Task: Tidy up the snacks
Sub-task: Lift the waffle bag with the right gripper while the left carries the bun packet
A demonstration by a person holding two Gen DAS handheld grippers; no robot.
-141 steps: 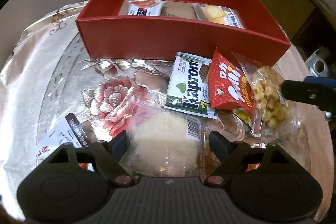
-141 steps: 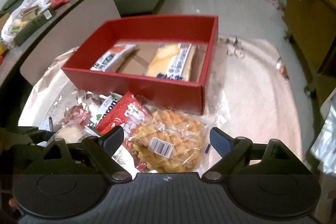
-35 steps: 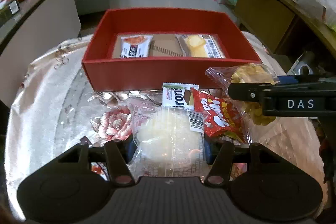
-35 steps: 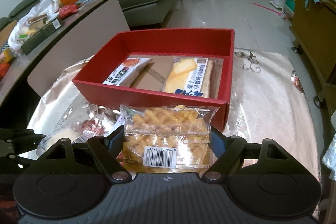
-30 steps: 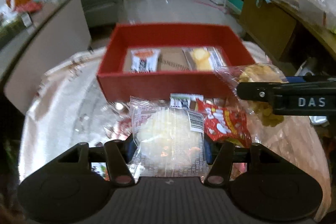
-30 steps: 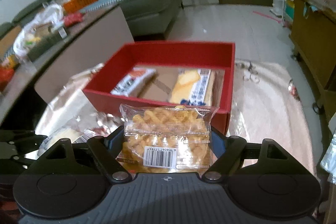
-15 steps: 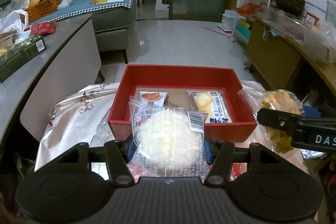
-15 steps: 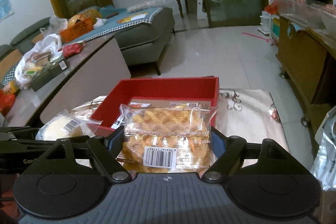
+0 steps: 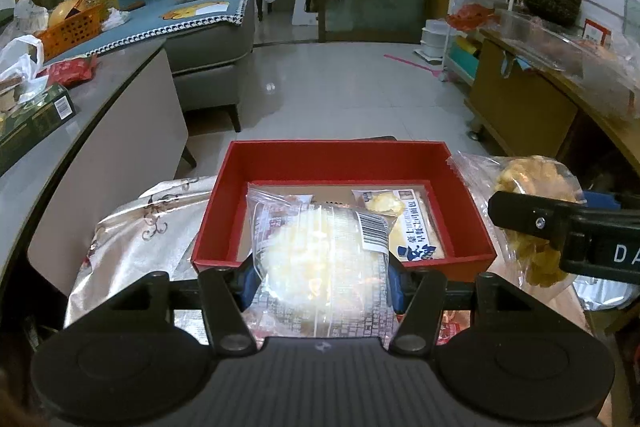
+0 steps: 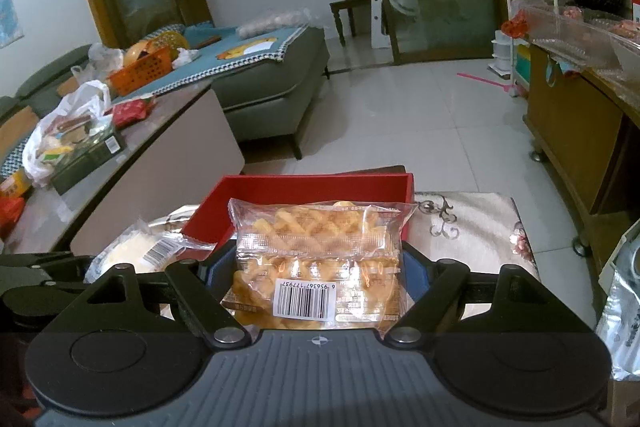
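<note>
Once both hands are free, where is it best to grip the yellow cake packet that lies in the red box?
Probably from above, across the short width of the yellow cake packet: it lies flat by the right wall of the red box, so a side approach looks blocked.

surface: table under shiny silver cloth with floral print (image 9: 132, 251) | on it: open red rectangular cardboard box (image 9: 336, 157), centre | near right: red wrapper (image 9: 448, 327), partly hidden

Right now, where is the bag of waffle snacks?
The waffle snack bag is pinched in the right gripper, held up just in front of the red box. In the left wrist view it hangs at the right, beside that box.
</note>
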